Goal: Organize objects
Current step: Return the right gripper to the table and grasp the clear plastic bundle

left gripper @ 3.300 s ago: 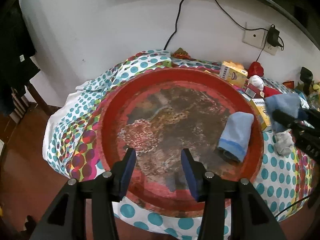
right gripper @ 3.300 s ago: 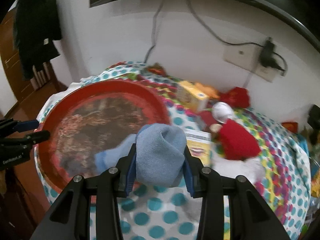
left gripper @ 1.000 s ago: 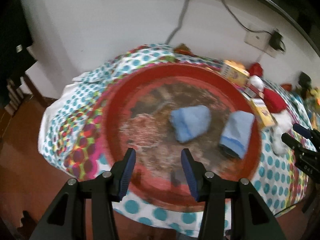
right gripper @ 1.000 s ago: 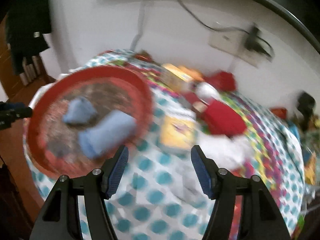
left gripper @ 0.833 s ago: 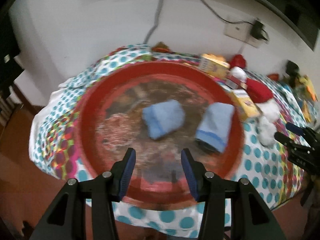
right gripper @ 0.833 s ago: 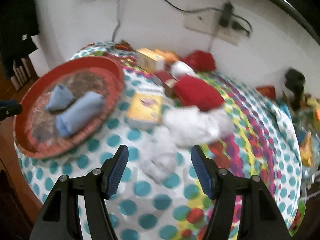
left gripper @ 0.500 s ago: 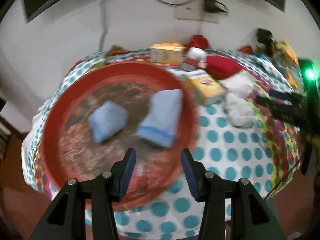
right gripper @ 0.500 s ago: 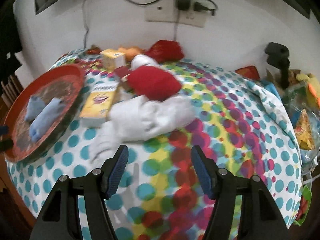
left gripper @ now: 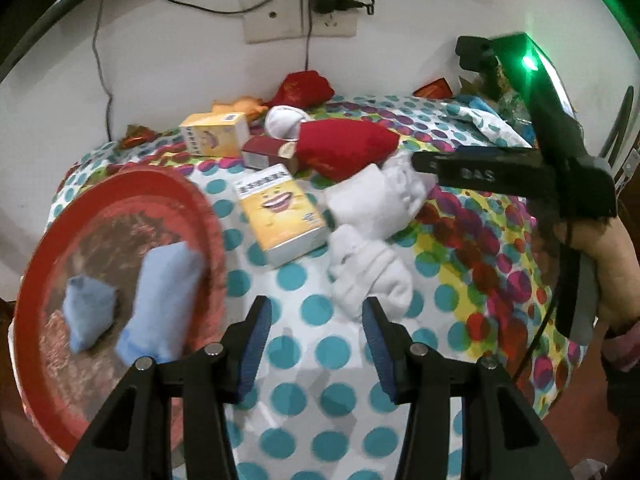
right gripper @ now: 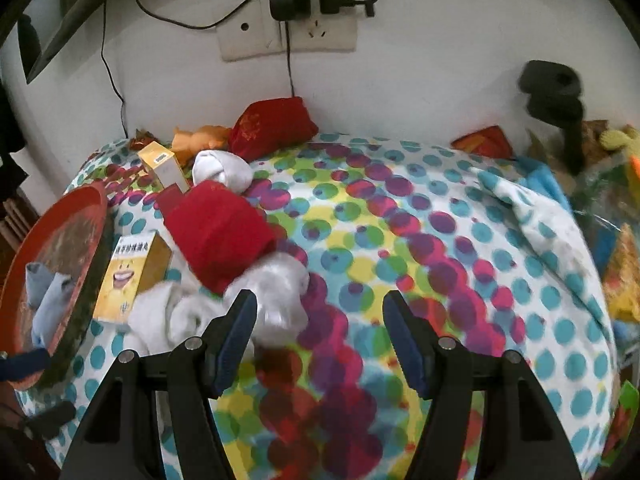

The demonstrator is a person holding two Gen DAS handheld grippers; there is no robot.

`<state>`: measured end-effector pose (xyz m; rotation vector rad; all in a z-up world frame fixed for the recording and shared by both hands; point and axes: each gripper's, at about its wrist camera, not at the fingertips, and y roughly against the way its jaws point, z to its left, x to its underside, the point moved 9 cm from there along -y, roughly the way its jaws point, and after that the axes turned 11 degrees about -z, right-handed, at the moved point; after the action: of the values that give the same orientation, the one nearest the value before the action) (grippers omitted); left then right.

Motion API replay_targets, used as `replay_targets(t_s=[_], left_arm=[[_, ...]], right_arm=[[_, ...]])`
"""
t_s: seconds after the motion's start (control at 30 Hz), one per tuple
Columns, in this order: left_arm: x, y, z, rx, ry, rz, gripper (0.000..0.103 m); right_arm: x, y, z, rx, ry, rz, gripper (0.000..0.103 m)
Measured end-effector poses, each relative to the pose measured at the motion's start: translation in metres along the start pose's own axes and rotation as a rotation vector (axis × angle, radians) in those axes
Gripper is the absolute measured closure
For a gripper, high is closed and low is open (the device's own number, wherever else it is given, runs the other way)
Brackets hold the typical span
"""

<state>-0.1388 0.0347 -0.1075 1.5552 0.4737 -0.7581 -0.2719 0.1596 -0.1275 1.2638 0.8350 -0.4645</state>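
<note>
Left wrist view: the left gripper (left gripper: 316,332) occupies the lower centre of the frame, its jaws spread wide with nothing between them, above a polka-dot tablecloth (left gripper: 320,352). At lower left a round red tray (left gripper: 120,196) holds two folded blue cloths: a small one (left gripper: 89,312) and, just beside it to the right, a longer one (left gripper: 160,300). Right of the tray lies a yellow box with a smiling face (left gripper: 282,210), and touching its right side a heap of white socks (left gripper: 368,240). Above the heap sits a red cloth bundle (left gripper: 346,148). At the right edge the right gripper (left gripper: 480,172) reaches in, its tip over the white socks.

Right wrist view: the right gripper (right gripper: 318,336) fills the lower centre, jaws apart and empty; the white socks (right gripper: 224,312) lie just beyond its left finger (right gripper: 236,332). The red bundle (right gripper: 220,236) rests against the socks, the yellow box (right gripper: 132,276) to their left, the tray (right gripper: 64,216) at the left edge. A wall socket (right gripper: 288,36) is at upper centre.
</note>
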Motion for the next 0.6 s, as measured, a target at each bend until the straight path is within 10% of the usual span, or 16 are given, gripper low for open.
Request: replay_targets(t_s=[0.33,0.47,0.6], left_arm=[[-0.001,-0.027,-0.019,0.034,0.046,0.001,0.055],[-0.003,-0.031,-0.021,0.031,0.064,-0.011,0.053],[-0.003,-0.033,-0.023,0.031,0.072,-0.023,0.05]], right_arm=[[0.005,-0.034,0.022,-0.144,-0.019,0.047,0.042],[0.009,-0.037,0.03,-0.215,-0.051,0.053,0.069],[0.008,-0.022,0.015,-0.178,-0.073,-0.013,0.07]])
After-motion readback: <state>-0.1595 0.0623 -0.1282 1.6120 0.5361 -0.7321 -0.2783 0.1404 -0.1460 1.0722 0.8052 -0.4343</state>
